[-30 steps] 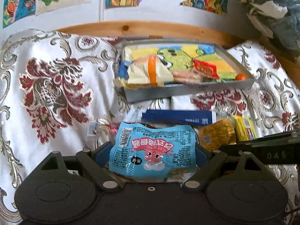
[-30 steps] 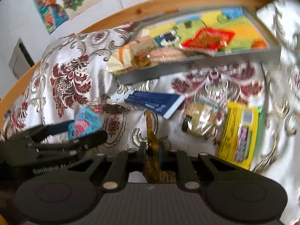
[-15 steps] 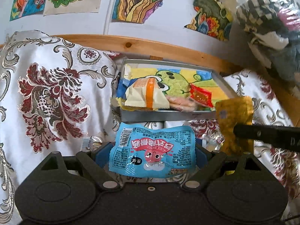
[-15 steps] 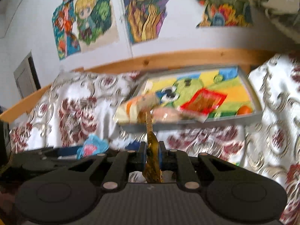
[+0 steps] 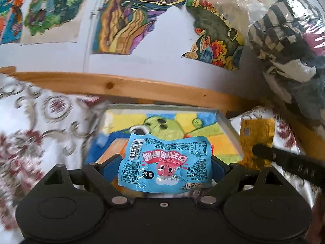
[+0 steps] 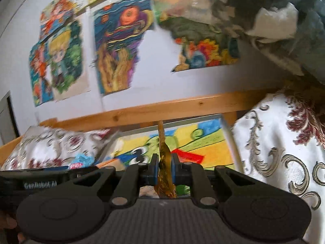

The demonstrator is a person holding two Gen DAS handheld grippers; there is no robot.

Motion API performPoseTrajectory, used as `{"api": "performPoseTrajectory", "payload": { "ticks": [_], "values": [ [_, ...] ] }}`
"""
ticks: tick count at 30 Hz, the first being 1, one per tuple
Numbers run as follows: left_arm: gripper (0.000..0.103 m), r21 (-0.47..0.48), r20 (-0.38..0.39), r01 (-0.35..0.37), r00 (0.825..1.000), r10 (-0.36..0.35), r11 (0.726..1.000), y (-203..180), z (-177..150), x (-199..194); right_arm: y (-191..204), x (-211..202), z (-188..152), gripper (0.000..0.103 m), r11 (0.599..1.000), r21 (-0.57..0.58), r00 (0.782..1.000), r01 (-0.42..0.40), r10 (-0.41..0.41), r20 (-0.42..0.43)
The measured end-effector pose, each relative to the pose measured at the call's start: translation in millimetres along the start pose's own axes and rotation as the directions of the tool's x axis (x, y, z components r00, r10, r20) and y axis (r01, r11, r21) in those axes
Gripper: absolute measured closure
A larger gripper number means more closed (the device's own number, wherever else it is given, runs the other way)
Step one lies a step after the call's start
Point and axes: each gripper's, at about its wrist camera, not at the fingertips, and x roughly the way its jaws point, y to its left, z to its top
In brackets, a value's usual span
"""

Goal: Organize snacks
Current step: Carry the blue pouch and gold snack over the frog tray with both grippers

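My left gripper (image 5: 165, 165) is shut on a blue snack packet (image 5: 165, 163) with red lettering, held above the near edge of the grey tray (image 5: 225, 122) with a colourful cartoon bottom. My right gripper (image 6: 165, 167) is shut on a thin golden-yellow snack packet (image 6: 165, 158), seen edge-on, in front of the same tray (image 6: 228, 134). In the left wrist view that golden packet (image 5: 257, 134) hangs just right of the tray, pinched by the right gripper's black fingers (image 5: 270, 154). A red packet (image 6: 189, 156) lies in the tray.
The tray sits on a white cloth with red floral print (image 6: 284, 152), against a wooden rail (image 5: 121, 85). Drawings hang on the white wall (image 5: 126, 20). A bundle of striped and dark fabric (image 5: 288, 40) is piled at the upper right.
Both grippers have risen and moved forward toward the tray, each still holding its packet. The loose snacks on the cloth have dropped out of view.
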Motion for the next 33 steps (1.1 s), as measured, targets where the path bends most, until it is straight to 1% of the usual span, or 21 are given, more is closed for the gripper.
{"api": "performPoseTrajectory", "payload": {
  "ticks": [3, 6, 13, 18, 21, 24, 30, 33],
  "values": [
    [0.014, -0.033, 0.017, 0.009, 1.000, -0.009, 0.999, -10.4, 9.3, 25.6, -13.5, 9.5, -2.5, 0.089, 0.999, 0.016, 0.999, 0.030, -0.030, 0.020],
    [0.014, -0.051, 0.014, 0.007, 1.000, -0.007, 0.999, -20.3, 15.3, 50.9, -21.4, 16.3, -3.9, 0.089, 0.999, 0.010, 0.998, 0.046, -0.046, 0.044],
    [0.014, -0.032, -0.025, 0.001, 1.000, -0.002, 0.999, -32.5, 20.2, 89.2, -44.4, 29.5, 0.0, 0.089, 0.994, 0.092, 0.997, 0.062, -0.066, 0.042],
    [0.014, -0.019, -0.057, -0.006, 0.998, 0.005, 1.000, -36.0, 15.0, 105.1, -57.1, 39.6, -1.3, 0.089, 0.987, 0.150, 0.998, 0.062, -0.066, 0.022],
    [0.014, -0.018, -0.082, -0.006, 0.997, 0.004, 1.000, -37.2, 11.4, 112.9, -63.8, 46.4, -1.7, 0.089, 0.980, 0.197, 0.999, 0.042, -0.044, 0.005],
    [0.014, -0.009, -0.103, -0.023, 0.994, 0.022, 1.000, -37.5, 8.4, 119.0, -68.2, 54.3, -3.9, 0.089, 0.974, 0.226, 0.999, 0.034, -0.031, -0.018],
    [0.014, 0.001, -0.145, -0.061, 0.988, 0.061, 0.998, -36.6, 2.8, 126.8, -69.8, 64.0, -8.0, 0.089, 0.974, 0.222, 0.997, 0.053, -0.038, -0.070],
    [0.014, -0.009, -0.156, -0.069, 0.985, 0.067, 0.998, -35.5, 1.3, 128.6, -67.7, 63.7, -7.8, 0.089, 0.977, 0.207, 0.997, 0.056, -0.042, -0.070]
  ]
}}
